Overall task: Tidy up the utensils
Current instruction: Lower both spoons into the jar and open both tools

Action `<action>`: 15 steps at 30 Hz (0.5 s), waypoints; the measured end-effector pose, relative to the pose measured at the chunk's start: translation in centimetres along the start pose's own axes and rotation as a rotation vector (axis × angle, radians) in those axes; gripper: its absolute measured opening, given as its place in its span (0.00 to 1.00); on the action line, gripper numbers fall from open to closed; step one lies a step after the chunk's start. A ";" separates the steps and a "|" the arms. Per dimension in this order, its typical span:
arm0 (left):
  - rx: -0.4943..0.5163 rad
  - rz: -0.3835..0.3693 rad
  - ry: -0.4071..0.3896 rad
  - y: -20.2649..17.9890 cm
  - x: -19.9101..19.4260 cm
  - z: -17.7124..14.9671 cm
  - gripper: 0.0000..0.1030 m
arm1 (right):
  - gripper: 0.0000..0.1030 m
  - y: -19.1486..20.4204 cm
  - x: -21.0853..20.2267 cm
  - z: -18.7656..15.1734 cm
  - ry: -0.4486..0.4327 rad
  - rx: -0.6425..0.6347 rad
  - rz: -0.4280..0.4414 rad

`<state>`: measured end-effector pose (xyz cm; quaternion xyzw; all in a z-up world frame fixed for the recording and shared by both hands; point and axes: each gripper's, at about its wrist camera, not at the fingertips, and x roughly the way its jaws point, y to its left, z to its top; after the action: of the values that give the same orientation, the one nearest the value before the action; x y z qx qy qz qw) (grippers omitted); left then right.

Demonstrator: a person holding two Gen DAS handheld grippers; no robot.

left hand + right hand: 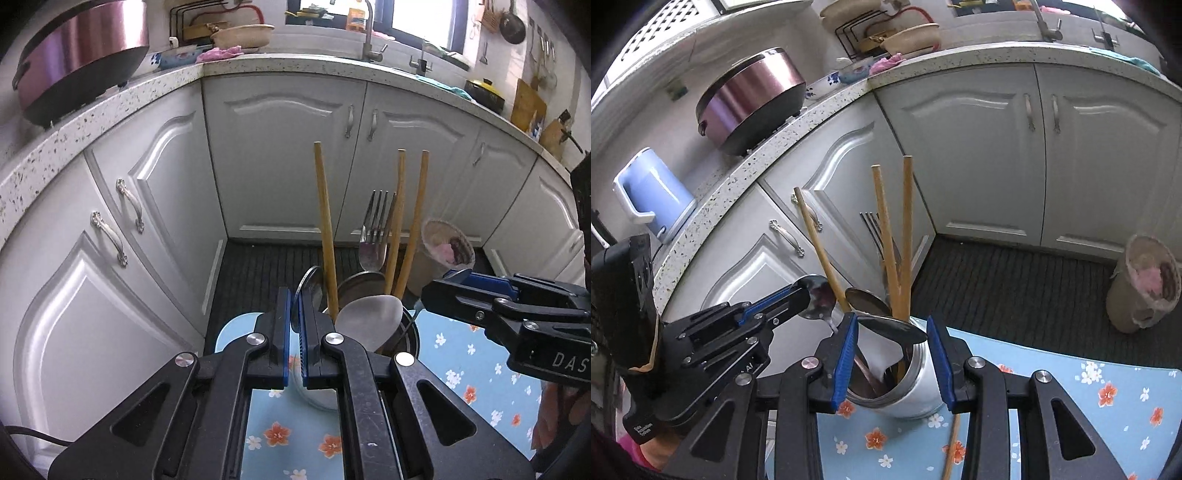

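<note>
A steel utensil holder (916,384) stands on a blue floral mat (1071,387). In it are wooden chopsticks (907,229), a fork (871,225) and a large spoon (890,328). My left gripper (294,306) is shut on a metal spoon (306,284), held edge-on just left of the holder (410,339) beside its chopsticks (327,229). In the right wrist view that spoon (820,299) hangs at the holder's left rim in the left gripper (807,295). My right gripper (892,363) is open, its blue pads either side of the holder without pressing it. It enters the left view (439,291) from the right.
A loose chopstick (951,446) lies on the mat under my right finger. A lined waste bin (1145,280) stands on the dark floor mat. White cabinet doors (284,155) curve behind. On the speckled counter sit a pink cooker (750,99) and a blue kettle (653,192).
</note>
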<state>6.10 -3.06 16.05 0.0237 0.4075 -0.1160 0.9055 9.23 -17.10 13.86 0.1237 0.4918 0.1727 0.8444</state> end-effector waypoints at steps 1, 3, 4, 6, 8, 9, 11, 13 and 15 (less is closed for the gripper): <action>-0.006 -0.004 0.004 0.1 0.0 0.0 0.08 | 0.48 0.0 -0.2 0.0 -0.006 -0.002 -0.003; -0.023 -0.013 0.009 0.3 0.0 -0.2 0.22 | 0.49 0.3 -0.7 -0.1 -0.018 -0.012 -0.002; -0.031 -0.017 0.010 0.4 -0.1 -0.2 0.32 | 0.49 0.4 -0.8 -0.1 -0.017 -0.018 -0.002; -0.043 -0.023 0.009 0.4 -0.3 -0.4 0.41 | 0.49 0.7 -1.0 -0.1 -0.012 -0.029 -0.005; -0.050 -0.025 0.009 0.4 -0.6 -0.6 0.46 | 0.49 0.9 -1.4 -0.3 -0.014 -0.038 -0.004; -0.054 -0.027 0.008 0.5 -0.7 -0.7 0.47 | 0.49 0.9 -1.6 -0.4 -0.015 -0.039 -0.004; -0.057 -0.024 0.005 0.5 -1.0 -0.9 0.48 | 0.49 1.0 -2.1 -0.6 -0.016 -0.046 -0.006; -0.062 -0.021 0.002 0.6 -1.3 -1.2 0.48 | 0.49 1.1 -2.6 -0.9 -0.020 -0.059 -0.025; -0.071 -0.022 0.001 0.6 -1.7 -1.5 0.48 | 0.49 1.2 -3.1 -1.2 -0.018 -0.073 -0.046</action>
<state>4.08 -1.98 16.30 -0.0130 0.4120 -0.1115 0.9042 6.51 -17.26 16.17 0.0828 0.4803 0.1699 0.8565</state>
